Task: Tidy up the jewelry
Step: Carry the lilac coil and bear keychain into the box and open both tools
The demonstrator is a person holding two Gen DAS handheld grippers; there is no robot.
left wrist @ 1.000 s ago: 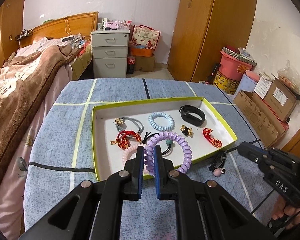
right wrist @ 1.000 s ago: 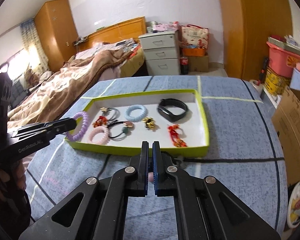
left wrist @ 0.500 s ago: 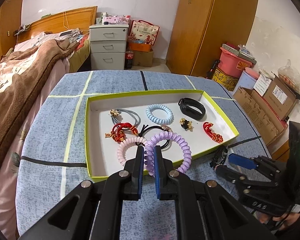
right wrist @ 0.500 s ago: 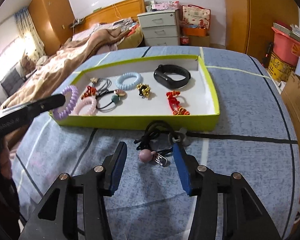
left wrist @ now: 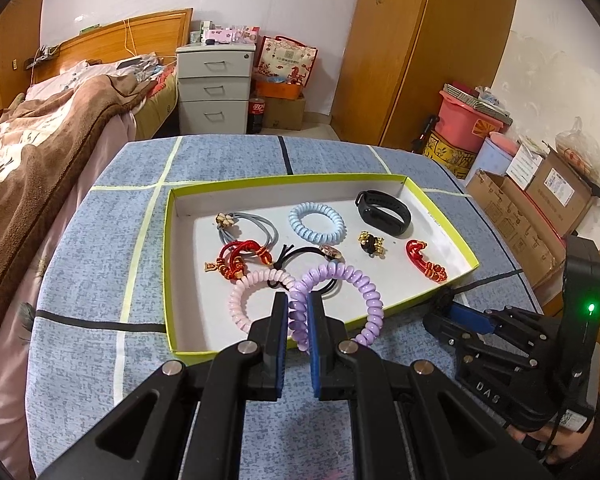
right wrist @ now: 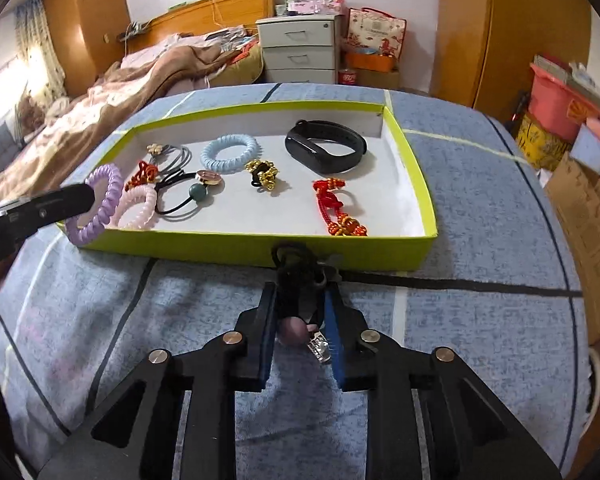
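My left gripper (left wrist: pixel 297 300) is shut on a purple coil hair tie (left wrist: pixel 364 284) and holds it over the near edge of the green-rimmed white tray (left wrist: pixel 168 240). In the right wrist view the purple coil hair tie (right wrist: pixel 108 184) hangs at the tray's left front corner. My right gripper (right wrist: pixel 300 292) is low on the blue cloth just in front of the tray (right wrist: pixel 240 246). Its jaws are closing on a black hair tie (right wrist: pixel 296 268) with a pink bead (right wrist: pixel 294 330), which fills the gap between the pads.
The tray holds a black wristband (left wrist: pixel 382 212), a blue coil tie (left wrist: pixel 317 224), a pink coil tie (left wrist: pixel 240 300), red knotted cords (left wrist: pixel 424 260), a gold charm (left wrist: pixel 370 242) and other ties. A bed (left wrist: pixel 40 140) lies left; cardboard boxes (left wrist: pixel 540 200) stand right.
My right gripper opened wide, sank to the cloth around the black hair tie, then closed in on it. The left gripper stayed at the tray's near edge with the purple coil.
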